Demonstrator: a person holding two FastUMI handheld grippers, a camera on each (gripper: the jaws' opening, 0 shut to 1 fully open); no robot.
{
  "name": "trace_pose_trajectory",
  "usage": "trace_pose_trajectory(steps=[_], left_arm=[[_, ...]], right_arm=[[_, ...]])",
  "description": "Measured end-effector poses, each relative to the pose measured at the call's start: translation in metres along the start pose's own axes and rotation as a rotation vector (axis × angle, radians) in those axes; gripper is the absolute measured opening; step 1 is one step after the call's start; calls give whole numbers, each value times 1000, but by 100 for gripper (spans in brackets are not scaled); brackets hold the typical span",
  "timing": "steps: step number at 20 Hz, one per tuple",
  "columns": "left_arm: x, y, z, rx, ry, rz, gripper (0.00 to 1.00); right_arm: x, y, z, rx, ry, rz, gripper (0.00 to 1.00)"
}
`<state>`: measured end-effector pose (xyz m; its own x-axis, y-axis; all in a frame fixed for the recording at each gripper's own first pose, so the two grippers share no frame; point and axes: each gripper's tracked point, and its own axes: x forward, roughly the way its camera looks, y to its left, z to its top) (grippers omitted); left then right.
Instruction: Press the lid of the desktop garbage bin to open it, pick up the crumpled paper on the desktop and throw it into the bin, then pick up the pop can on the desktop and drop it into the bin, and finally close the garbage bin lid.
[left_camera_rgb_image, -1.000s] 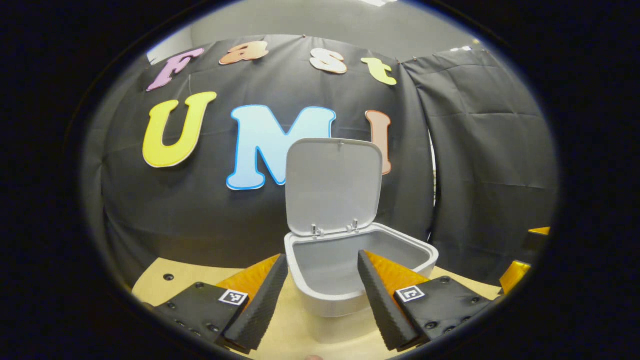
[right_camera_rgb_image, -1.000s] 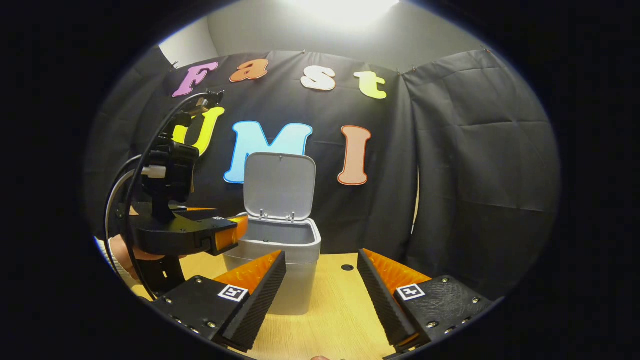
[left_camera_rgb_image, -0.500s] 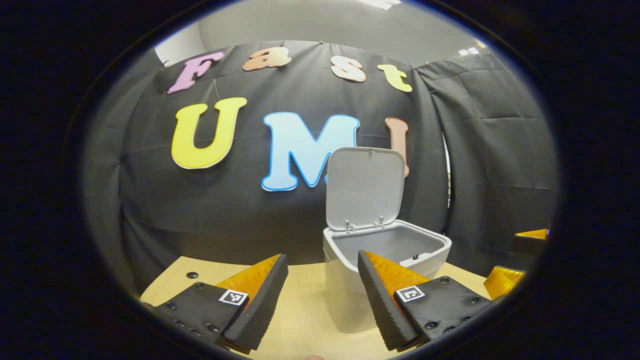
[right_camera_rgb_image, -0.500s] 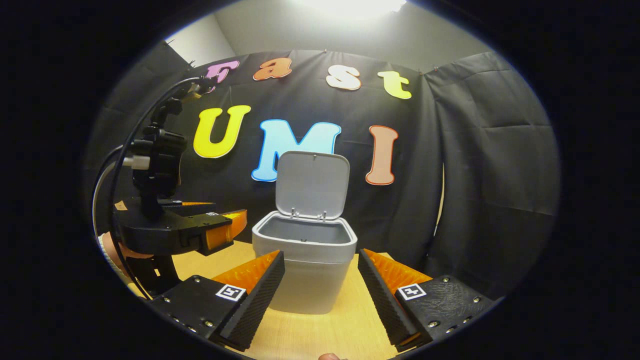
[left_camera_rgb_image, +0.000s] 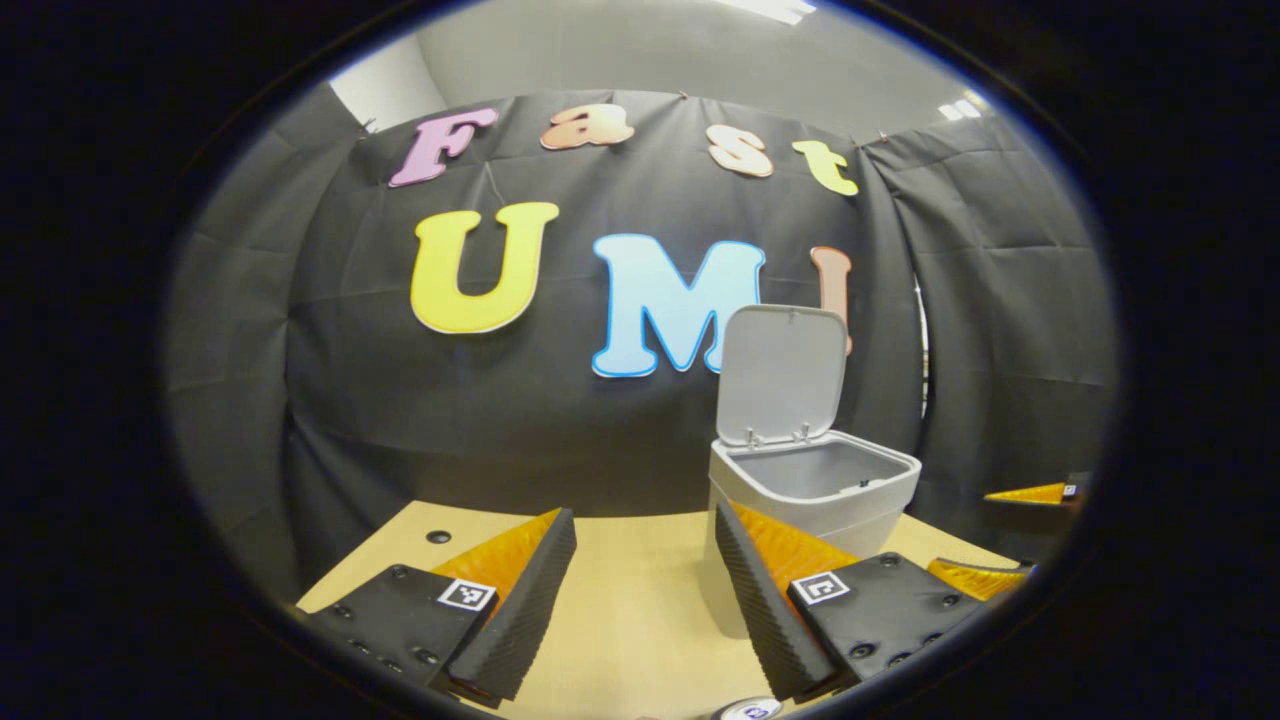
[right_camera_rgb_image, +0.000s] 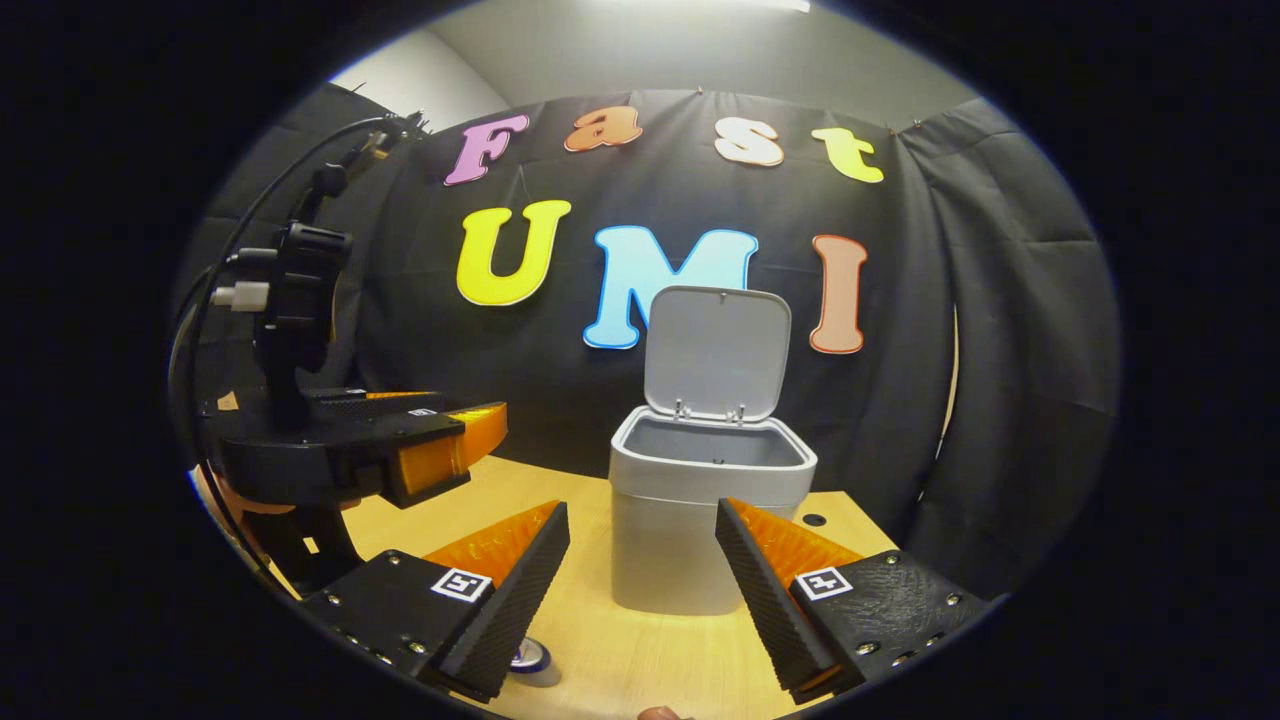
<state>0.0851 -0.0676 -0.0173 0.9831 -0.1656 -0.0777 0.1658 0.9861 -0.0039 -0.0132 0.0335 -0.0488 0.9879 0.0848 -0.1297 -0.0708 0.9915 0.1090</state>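
Bin (right_camera_rgb_image: 710, 520) sits centre frame in the right gripper view on the desk (right_camera_rgb_image: 650, 650) and has shrunk over the last second as both tools backed off. Its lid (right_camera_rgb_image: 716, 352) stands upright and open, so the pressing step looks done. In the left gripper view the bin has slid from centre to right of centre. The left gripper (left_camera_rgb_image: 640, 590) and right gripper (right_camera_rgb_image: 640, 590) both hold their fingers wide, empty. A can top (right_camera_rgb_image: 530, 657), newly in view at the lower edge, suggests pickups come next; the crumpled paper's place I cannot tell.
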Motion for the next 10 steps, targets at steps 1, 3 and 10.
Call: trace_pose_trajectory(steps=[1,3,10], left_arm=[[-6,7,1,-7,0,11,94],[-18,20,3,-15,-1,35,94],[-52,50,-3,-12,13,93,94]], right_arm=[[0,5,-1,2,6,14,95],[2,16,-7,0,23,44,95],[6,58,-50,15,161,183,95]])
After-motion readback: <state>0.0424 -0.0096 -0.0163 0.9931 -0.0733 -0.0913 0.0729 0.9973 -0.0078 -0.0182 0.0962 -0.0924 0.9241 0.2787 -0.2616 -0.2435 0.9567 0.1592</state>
